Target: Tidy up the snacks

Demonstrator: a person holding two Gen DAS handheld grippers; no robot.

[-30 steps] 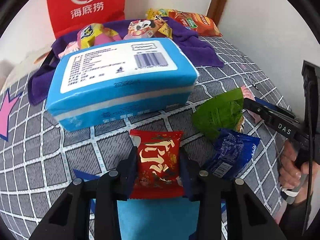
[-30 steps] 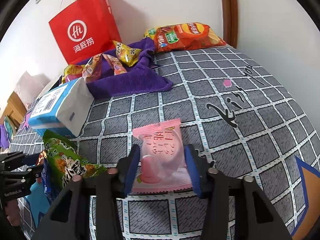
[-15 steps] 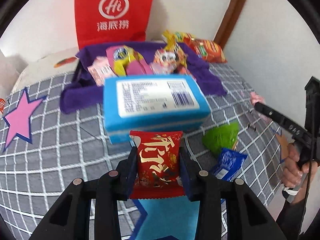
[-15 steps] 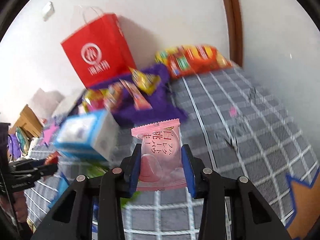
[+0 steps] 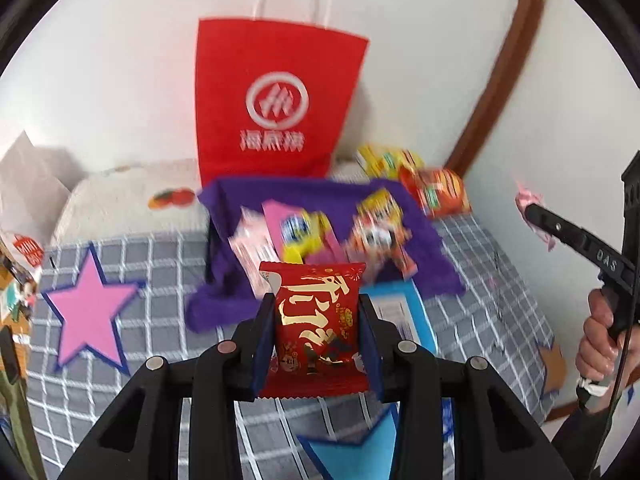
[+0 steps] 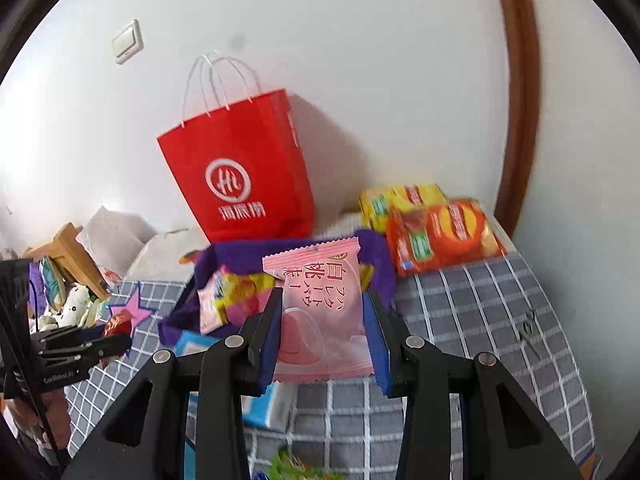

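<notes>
two snack packets are held off the bed at this moment, one in each tool.

left wrist view: the left hand-held gripper [image 5: 318, 322] pinches a red snack packet [image 5: 316, 316] with gold lettering, upright between its blue pads. beyond it a purple cloth [image 5: 420, 248] lies on the grey checked bedspread [image 5: 168, 280], with several blurred snack packets [image 5: 316, 232] heaped on it. a red paper bag [image 5: 276, 100] stands behind the cloth against the wall. at the right edge a person's hand [image 5: 598, 344] grips the right tool.

right wrist view: the right hand-held gripper [image 6: 324, 318] is clamped on a pink snack packet [image 6: 320, 304], its pads pressing both side edges; its jaws have just been closing a little on the packet. past it lie the purple cloth [image 6: 376, 264] with its snacks, an orange chip bag [image 6: 444, 236] and a yellow bag [image 6: 400, 198] at the wall, and the red paper bag [image 6: 236, 168]. a blue tissue pack [image 6: 264, 404] lies under the fingers.
</notes>
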